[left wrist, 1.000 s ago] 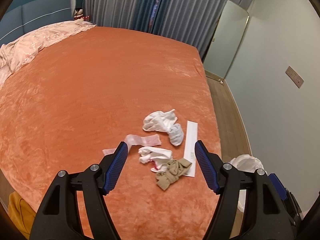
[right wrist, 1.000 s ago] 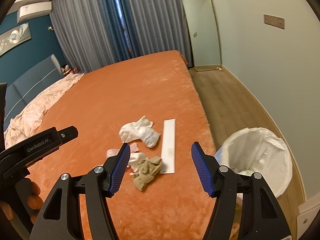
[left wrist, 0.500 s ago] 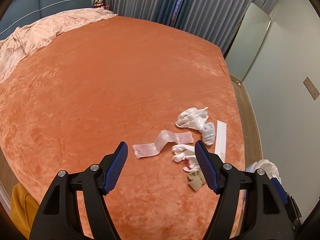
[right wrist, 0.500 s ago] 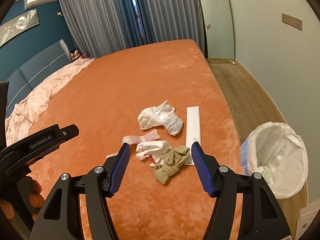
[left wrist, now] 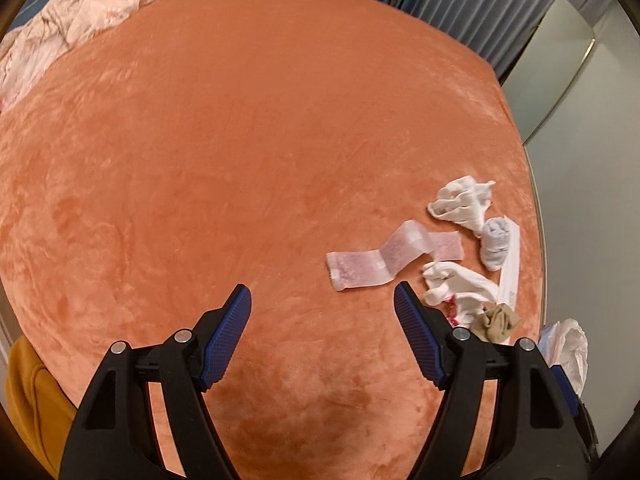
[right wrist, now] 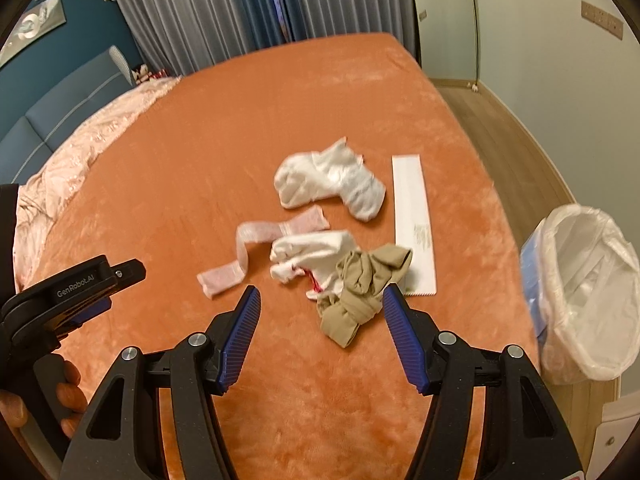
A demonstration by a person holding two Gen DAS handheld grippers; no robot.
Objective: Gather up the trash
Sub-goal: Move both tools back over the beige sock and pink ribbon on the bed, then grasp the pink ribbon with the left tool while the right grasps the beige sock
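Litter lies near the right edge of the orange bed (right wrist: 200,152): a clear plastic strip (right wrist: 256,246) (left wrist: 380,258), a white crumpled cloth (right wrist: 312,258) (left wrist: 460,284), a tan sock (right wrist: 364,292) (left wrist: 498,318), a white and grey cloth bundle (right wrist: 332,180) (left wrist: 464,204) and a long white paper wrapper (right wrist: 414,216) (left wrist: 510,262). My right gripper (right wrist: 320,302) is open, just before the tan sock. My left gripper (left wrist: 322,300) is open and empty, left of the pile; it shows in the right wrist view (right wrist: 76,284).
A bin with a white liner (right wrist: 584,292) (left wrist: 564,344) stands on the wooden floor beside the bed's right edge. A pink quilt (right wrist: 92,140) lies at the bed's far left. Curtains and a mirror stand behind the bed.
My left gripper has swung left, so the pile now sits at its right. My right gripper has moved closer to the tan sock. Both stay open.
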